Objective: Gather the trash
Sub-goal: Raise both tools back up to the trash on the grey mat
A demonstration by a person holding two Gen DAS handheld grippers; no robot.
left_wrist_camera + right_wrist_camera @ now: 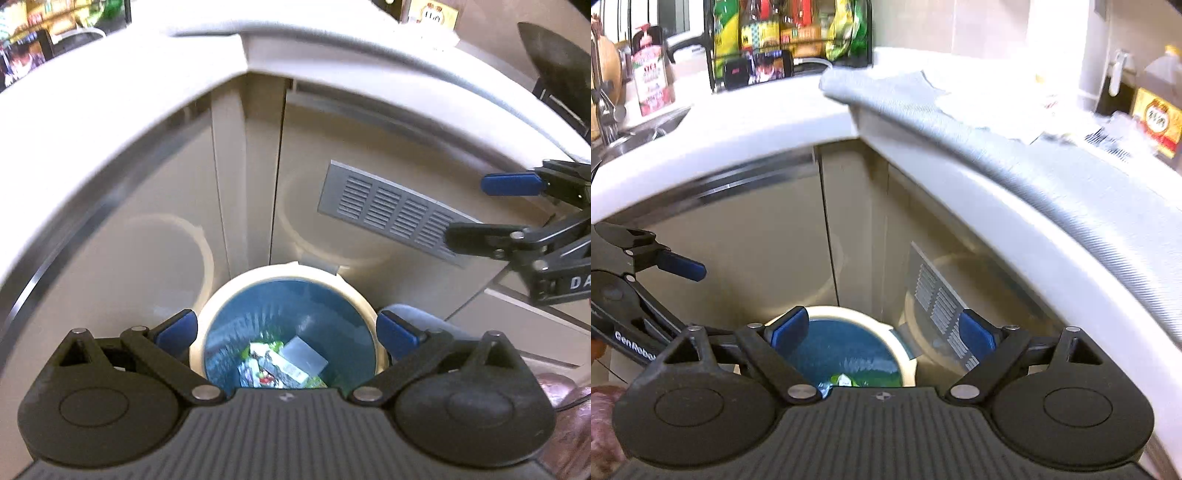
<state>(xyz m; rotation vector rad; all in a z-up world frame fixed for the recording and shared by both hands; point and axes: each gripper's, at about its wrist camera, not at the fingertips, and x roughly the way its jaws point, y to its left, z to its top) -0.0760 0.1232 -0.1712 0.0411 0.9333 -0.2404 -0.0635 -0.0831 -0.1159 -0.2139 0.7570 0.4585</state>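
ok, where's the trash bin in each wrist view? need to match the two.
Left wrist: trash bin sits bottom centre, between the open fingers of the left gripper, wrappers visible inside.
Right wrist: bin sits bottom centre, slightly left, partly hidden by the right gripper body, which is also open.
Shared landmark: grey vent grille on the cabinet, right of the bin.

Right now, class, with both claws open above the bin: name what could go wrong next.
1. The counter edge overhangs close above the bin; a claw lifting out could knock it.
2. The left claw and right claw hang close together and could collide.
3. A cloth drapes over the counter edge; a passing claw might drag it off into the trash.
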